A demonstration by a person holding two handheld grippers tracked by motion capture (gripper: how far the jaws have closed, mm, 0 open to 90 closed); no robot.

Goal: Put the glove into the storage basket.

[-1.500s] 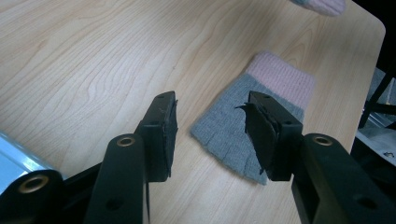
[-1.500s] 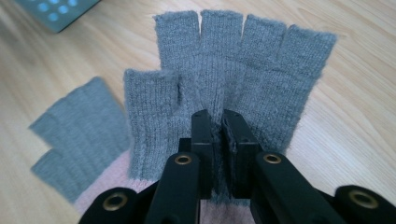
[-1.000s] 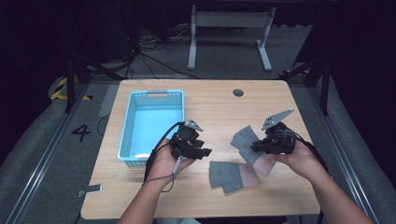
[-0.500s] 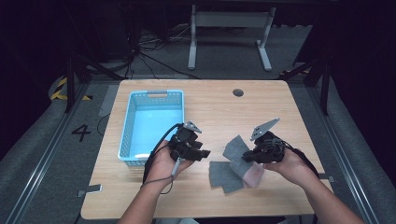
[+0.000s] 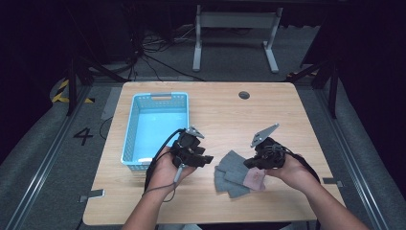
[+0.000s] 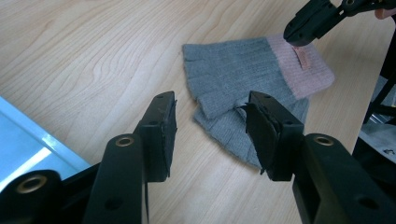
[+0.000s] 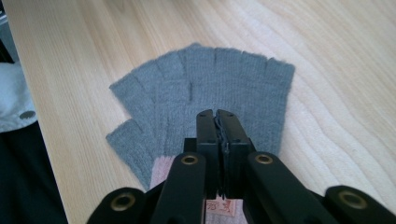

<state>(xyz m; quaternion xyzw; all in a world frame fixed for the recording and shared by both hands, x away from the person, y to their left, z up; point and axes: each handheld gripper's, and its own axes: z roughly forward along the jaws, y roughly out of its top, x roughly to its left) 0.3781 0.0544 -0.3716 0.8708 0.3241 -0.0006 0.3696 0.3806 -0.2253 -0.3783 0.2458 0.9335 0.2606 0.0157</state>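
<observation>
Two grey fingerless gloves with pink cuffs lie overlapped on the wooden table, the upper glove [image 5: 233, 162] [image 6: 233, 65] [image 7: 224, 84] across the lower glove [image 5: 224, 184] [image 6: 224, 130]. My right gripper [image 5: 249, 164] [image 7: 216, 114] is shut, and its tip touches the pink cuff [image 6: 306, 65] by a small label. No fabric shows between its jaws. My left gripper [image 5: 200, 160] [image 6: 212, 105] hovers open just left of the gloves with nothing between its jaws.
A light blue plastic basket [image 5: 131, 139] [image 6: 28, 140] stands at the left of the table, close behind my left hand. A round cable hole [image 5: 244, 95] sits near the far edge. Bare wood spreads across the far and right parts of the table [image 5: 287, 115].
My right hand has come down and leftward. The glove it held up now lies flat on the other glove. The left hand has stayed put.
</observation>
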